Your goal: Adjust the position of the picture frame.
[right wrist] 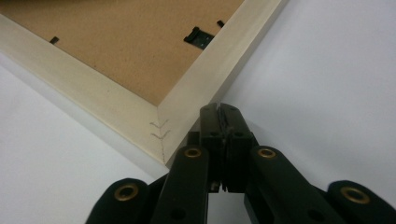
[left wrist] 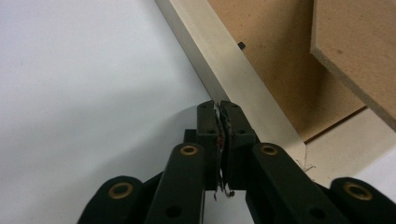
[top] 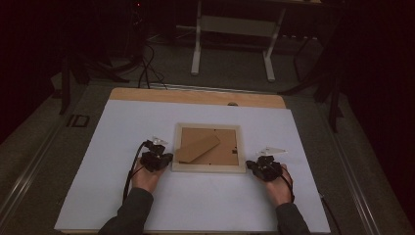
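Dim room, with a white desk (top: pixel 195 205) lit in the middle. On it, near the centre, a pale wooden picture frame (top: pixel 209 168) lies face down, its brown backing board (top: pixel 215 137) showing (a loose brown stand flap (top: pixel 197 149) rests across it). Two hands come in from the desk's near edge. At the frame's near left corner sits the left gripper (left wrist: pixel 219 105), jaws closed together with nothing between them, tips just beside the frame's outer edge. By the near right corner sits the right gripper (right wrist: pixel 219 108), jaws likewise closed and empty, tips just beside the frame's side.
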The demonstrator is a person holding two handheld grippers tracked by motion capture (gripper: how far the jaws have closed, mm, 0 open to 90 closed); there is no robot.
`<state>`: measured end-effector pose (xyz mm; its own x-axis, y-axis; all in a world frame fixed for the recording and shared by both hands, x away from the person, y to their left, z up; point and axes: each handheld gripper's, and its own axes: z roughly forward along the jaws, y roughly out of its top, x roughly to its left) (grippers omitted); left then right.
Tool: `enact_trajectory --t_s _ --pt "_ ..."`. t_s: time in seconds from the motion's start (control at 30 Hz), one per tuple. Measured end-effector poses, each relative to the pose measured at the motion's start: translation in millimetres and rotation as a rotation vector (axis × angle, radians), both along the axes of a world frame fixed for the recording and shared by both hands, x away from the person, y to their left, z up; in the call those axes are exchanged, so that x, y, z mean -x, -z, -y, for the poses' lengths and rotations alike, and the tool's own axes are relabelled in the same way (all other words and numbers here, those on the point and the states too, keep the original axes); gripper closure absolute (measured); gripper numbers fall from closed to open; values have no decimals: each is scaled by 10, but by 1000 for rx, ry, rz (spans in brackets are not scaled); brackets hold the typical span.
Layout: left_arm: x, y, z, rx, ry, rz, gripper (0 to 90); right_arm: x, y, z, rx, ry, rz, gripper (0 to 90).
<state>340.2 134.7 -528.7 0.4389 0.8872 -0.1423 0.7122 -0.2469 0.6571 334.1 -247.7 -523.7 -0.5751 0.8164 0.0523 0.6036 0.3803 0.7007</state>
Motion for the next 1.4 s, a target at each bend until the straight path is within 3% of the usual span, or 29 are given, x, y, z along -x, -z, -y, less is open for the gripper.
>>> enact_trajectory --t_s 0.23,0.47,0.67,1.13,1.4 --pt "30 -67 -59 39 -7 14 812 18 -46 84 -21 20 23 840" --pt "42 -128 -157 74 -49 35 739 34 -99 150 -42 33 41 805" --pt "54 -161 -172 88 -41 53 669 33 -97 193 -50 41 40 773" --pt "112 -410 -220 156 -6 145 596 40 -122 238 -64 42 45 741" --pt "83 -568 -149 162 27 170 568 44 -133 236 -69 35 47 738"
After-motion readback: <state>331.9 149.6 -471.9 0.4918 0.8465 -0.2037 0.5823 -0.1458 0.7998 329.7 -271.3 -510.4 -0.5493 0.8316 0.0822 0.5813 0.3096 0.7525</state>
